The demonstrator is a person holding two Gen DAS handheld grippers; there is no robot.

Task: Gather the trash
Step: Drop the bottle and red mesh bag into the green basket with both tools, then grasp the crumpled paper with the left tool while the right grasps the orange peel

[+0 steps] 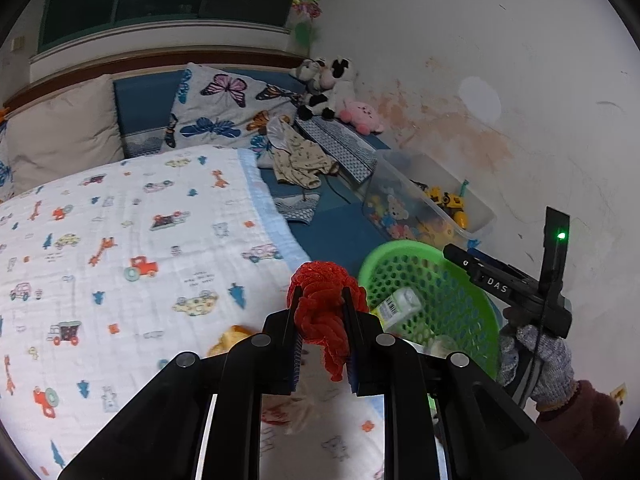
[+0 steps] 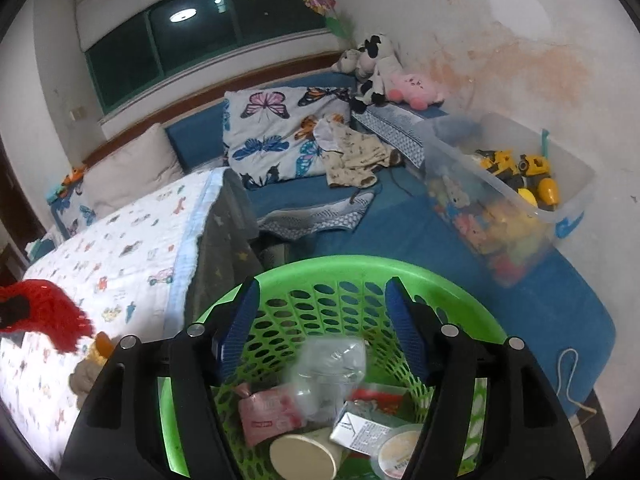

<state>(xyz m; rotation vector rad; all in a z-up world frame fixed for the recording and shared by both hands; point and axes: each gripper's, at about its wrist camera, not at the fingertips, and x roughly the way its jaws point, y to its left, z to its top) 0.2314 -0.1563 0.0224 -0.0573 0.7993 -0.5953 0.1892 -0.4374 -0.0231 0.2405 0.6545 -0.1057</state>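
Observation:
My left gripper (image 1: 320,300) is shut on a red mesh net (image 1: 322,308), held above the patterned blanket just left of the green basket (image 1: 460,312). The net also shows at the left edge of the right wrist view (image 2: 48,316). My right gripper (image 2: 320,300) is open and empty, hovering over the green basket (image 2: 352,270). The basket holds a clear plastic bottle (image 2: 332,364), a pink packet (image 2: 268,416), a small carton (image 2: 360,432), a paper cup (image 2: 304,456) and a lidded tub (image 2: 400,452). An orange-and-tan scrap (image 2: 94,360) lies on the blanket left of the basket.
A white blanket with vehicle print (image 1: 120,260) covers the bed's left part. A clear bin of toys (image 2: 512,200) stands by the stained wall at right. Pillows (image 2: 280,132), crumpled clothes (image 2: 356,156) and plush toys (image 2: 376,68) lie at the bed's head.

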